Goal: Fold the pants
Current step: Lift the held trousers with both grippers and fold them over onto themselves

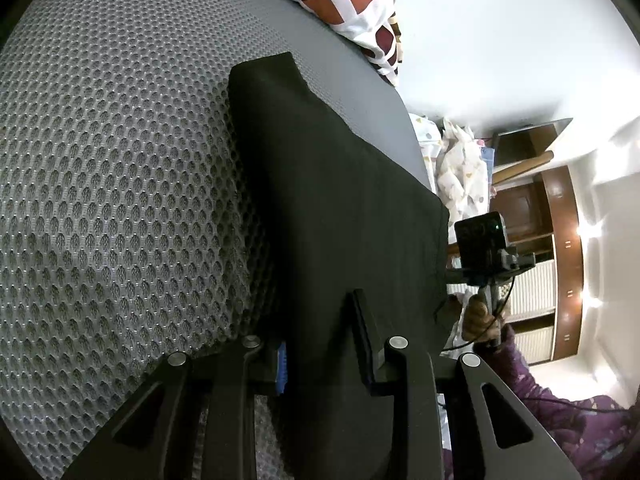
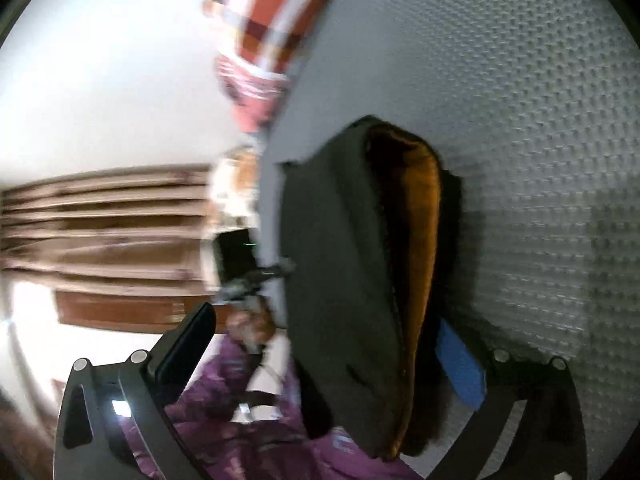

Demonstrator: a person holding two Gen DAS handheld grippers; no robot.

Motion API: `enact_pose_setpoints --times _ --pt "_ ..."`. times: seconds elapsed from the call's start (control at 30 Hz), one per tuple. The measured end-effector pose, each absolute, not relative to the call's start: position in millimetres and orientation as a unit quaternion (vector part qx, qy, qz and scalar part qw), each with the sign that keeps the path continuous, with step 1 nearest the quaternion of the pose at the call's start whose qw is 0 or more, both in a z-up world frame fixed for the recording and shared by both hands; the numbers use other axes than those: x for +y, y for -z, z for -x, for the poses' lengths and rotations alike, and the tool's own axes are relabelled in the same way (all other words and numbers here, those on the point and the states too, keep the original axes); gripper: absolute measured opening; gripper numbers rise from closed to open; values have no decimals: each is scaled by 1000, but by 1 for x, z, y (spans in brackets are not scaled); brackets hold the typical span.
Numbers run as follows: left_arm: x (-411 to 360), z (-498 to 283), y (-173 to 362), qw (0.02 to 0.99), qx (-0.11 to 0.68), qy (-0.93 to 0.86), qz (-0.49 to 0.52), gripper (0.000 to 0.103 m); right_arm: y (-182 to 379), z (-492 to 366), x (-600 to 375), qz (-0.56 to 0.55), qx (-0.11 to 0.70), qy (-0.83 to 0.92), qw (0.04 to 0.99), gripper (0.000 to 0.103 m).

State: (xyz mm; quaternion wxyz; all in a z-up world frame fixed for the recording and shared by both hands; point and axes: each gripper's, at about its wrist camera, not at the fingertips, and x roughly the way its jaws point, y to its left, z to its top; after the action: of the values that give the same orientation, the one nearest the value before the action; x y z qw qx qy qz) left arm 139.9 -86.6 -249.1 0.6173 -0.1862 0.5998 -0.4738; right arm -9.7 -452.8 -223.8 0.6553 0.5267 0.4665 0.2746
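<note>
Mid-fold: black pants (image 1: 340,200) lifted off grey mesh mattress (image 1: 120,160), orange lining showing in right view. Best to keep both edges level and taut, lay down flat, match hems before release. Left gripper (image 1: 320,344) tilted sideways, fingers narrowed onto fabric edge. Right gripper (image 2: 332,356) rolled sideways too, fingers spread wide with cloth between; actual grip unclear, view blurred.

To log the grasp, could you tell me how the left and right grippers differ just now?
The left gripper has jaws nearly together, clamped on the black pants; the right gripper has jaws wide apart, pants between them unclamped. The left gripper's view is sharp, the right gripper's blurred. Both face the grey mesh surface.
</note>
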Motion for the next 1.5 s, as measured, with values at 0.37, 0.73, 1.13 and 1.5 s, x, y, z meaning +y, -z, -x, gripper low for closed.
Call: enact_pose_setpoints --times 0.37,0.73,1.13,1.5 --pt "-85 -138 245 621 596 477 179 29 213 -11 -424 -415 565 -206 683 88" --pt "-86 -137 245 624 586 487 174 29 212 -8 -420 -419 540 -205 700 77" --pt "-93 -141 239 624 591 488 149 30 225 -2 -432 -405 542 -203 708 37" --pt "-99 -128 226 667 566 470 117 20 220 23 -433 -403 507 -191 737 27"
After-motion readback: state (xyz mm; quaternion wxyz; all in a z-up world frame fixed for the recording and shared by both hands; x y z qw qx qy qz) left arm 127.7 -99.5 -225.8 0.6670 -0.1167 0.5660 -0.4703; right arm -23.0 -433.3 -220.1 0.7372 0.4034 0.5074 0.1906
